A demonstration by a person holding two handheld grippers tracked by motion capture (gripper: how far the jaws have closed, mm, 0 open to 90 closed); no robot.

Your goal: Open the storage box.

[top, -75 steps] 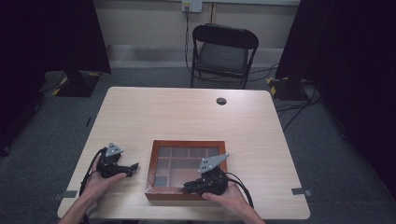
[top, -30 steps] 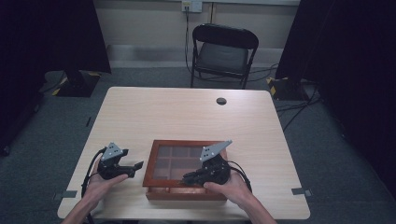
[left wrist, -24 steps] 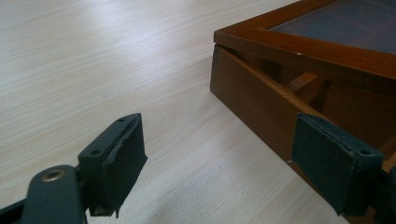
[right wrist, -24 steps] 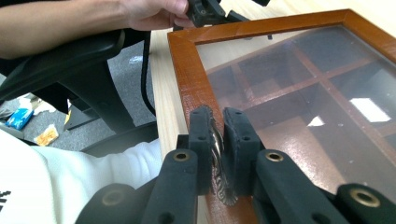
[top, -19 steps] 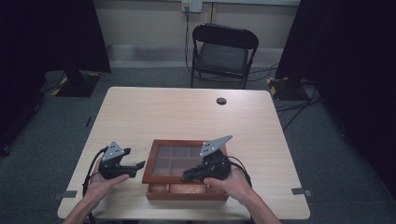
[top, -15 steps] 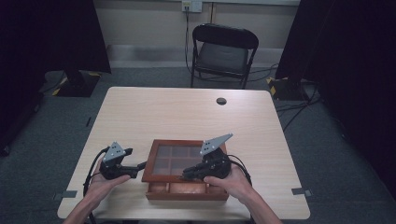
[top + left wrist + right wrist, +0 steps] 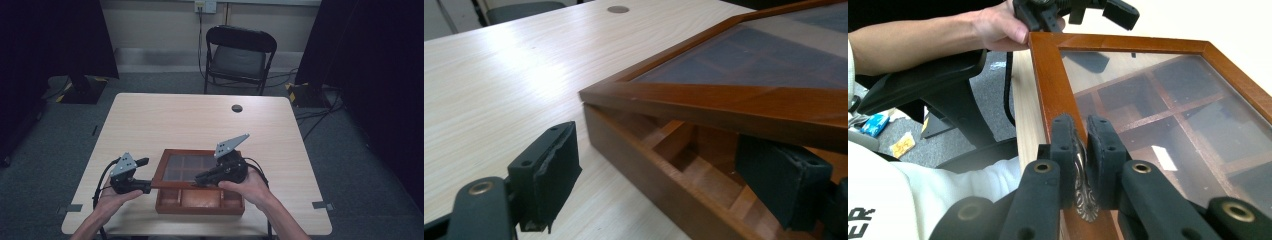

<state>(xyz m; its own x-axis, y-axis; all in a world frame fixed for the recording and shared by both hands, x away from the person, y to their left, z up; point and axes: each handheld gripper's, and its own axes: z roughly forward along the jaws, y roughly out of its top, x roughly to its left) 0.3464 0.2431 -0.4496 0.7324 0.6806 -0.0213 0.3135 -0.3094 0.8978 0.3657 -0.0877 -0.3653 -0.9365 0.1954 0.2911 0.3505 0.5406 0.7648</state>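
Note:
A brown wooden box [image 7: 200, 202] with inner compartments sits at the table's near edge. Its glass-paned lid [image 7: 192, 167] is tilted up at the front. My right gripper [image 7: 197, 179] is shut on the small brass handle [image 7: 1084, 200] at the front rail of the lid [image 7: 1048, 75] and holds that edge up. My left gripper [image 7: 147, 186] is open at the box's front left corner. In the left gripper view, one of its jaws lies outside the box wall [image 7: 649, 165] and the other sits under the raised lid [image 7: 724, 100].
A small black round disc [image 7: 237, 108] lies on the table's far side. A black folding chair [image 7: 239, 55] stands beyond the table. A black office chair [image 7: 923, 85] sits under the person's arm. Bare tabletop [image 7: 165, 120] lies behind the box.
The lid's front edge has risen off the box as my right gripper lifted it. My left gripper has slid right to the box's corner.

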